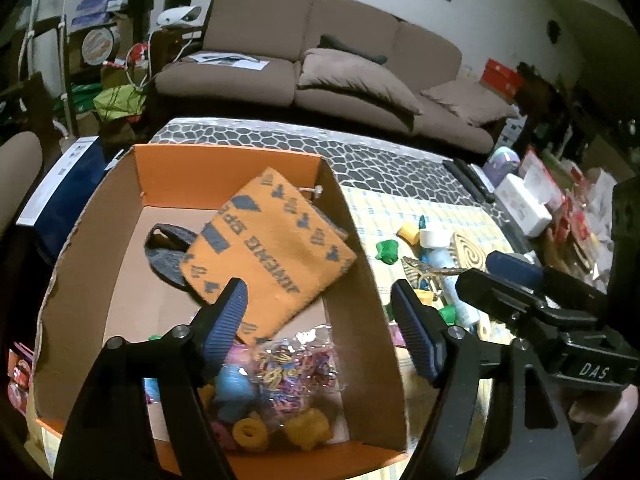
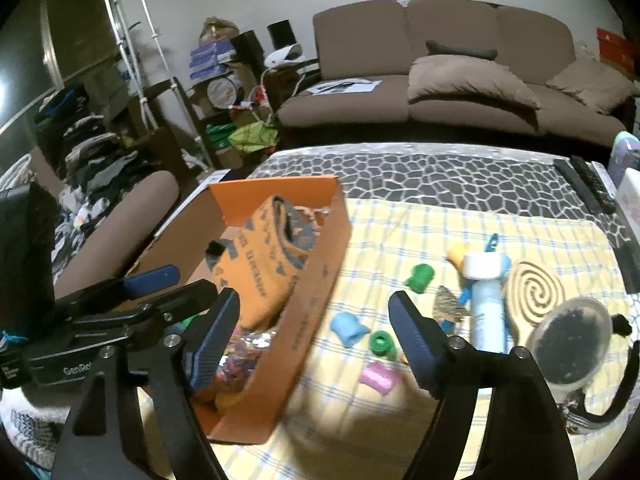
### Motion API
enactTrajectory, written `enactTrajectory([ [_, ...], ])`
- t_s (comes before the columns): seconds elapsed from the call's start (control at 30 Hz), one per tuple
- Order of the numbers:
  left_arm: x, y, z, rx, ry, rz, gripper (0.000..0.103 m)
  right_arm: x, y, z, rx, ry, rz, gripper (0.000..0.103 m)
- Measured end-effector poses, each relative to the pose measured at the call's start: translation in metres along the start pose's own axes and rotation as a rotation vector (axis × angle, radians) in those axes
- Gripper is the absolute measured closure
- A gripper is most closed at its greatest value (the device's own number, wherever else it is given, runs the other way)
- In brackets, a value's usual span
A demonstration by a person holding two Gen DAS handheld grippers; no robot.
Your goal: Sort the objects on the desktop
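Observation:
An orange cardboard box (image 1: 362,240) holds an orange knitted bag (image 1: 272,248), a clear pouch of coloured bands (image 1: 292,364) and small blue and yellow toys. My left gripper (image 1: 318,292) hovers open over the box's near right corner, nothing between its pads. My right gripper (image 2: 314,300) is open and empty too, straddling the box's right wall (image 2: 312,320). On the yellow checked cloth (image 2: 400,232) lie green (image 2: 419,278), blue (image 2: 348,328) and pink (image 2: 378,378) rolls, a white-capped bottle (image 2: 486,308), a spiral coaster (image 2: 536,292) and a round mirror (image 2: 572,344).
A brown sofa (image 2: 460,80) stands beyond the table. Remote controls (image 2: 588,184) and a white box (image 1: 524,204) lie along the right edge. A padded chair (image 2: 120,232) and piled clothes are at the left. A grey patterned cover (image 2: 440,176) shows behind the cloth.

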State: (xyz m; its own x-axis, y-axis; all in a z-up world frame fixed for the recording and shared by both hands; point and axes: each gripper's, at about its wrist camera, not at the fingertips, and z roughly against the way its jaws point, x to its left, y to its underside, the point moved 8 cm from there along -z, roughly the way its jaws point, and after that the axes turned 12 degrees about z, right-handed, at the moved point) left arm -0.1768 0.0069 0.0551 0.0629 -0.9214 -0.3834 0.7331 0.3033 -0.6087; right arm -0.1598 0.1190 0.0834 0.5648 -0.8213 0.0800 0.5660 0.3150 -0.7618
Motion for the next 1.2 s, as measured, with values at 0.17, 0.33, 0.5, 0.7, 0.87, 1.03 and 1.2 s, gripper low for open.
enactTrajectory([
  [0.17,-0.013,0.005,-0.002,-0.005,0.000,-0.032,0.009,-0.019,0.008,0.009,0.002,0.040,-0.030,0.010],
  [0.33,-0.019,0.010,-0.001,-0.009,-0.011,-0.068,0.003,-0.032,0.015,0.017,0.006,0.064,-0.036,0.001],
  [0.5,-0.019,0.013,0.008,-0.019,-0.008,-0.078,0.001,-0.039,0.023,0.025,0.016,0.091,-0.040,0.001],
  [0.7,-0.016,0.026,0.033,-0.058,-0.027,-0.118,0.000,-0.043,0.040,0.036,0.039,0.122,-0.053,0.001],
  [0.87,0.000,0.043,0.053,-0.083,-0.038,-0.087,0.000,-0.041,0.051,0.044,0.041,0.145,-0.051,0.001],
  [1.03,0.012,0.067,0.071,-0.106,-0.053,-0.100,0.000,-0.039,0.075,0.053,0.045,0.156,-0.101,0.001],
  [1.2,0.027,0.092,0.078,-0.108,-0.060,-0.060,0.000,-0.030,0.099,0.057,0.063,0.181,-0.114,0.001],
])
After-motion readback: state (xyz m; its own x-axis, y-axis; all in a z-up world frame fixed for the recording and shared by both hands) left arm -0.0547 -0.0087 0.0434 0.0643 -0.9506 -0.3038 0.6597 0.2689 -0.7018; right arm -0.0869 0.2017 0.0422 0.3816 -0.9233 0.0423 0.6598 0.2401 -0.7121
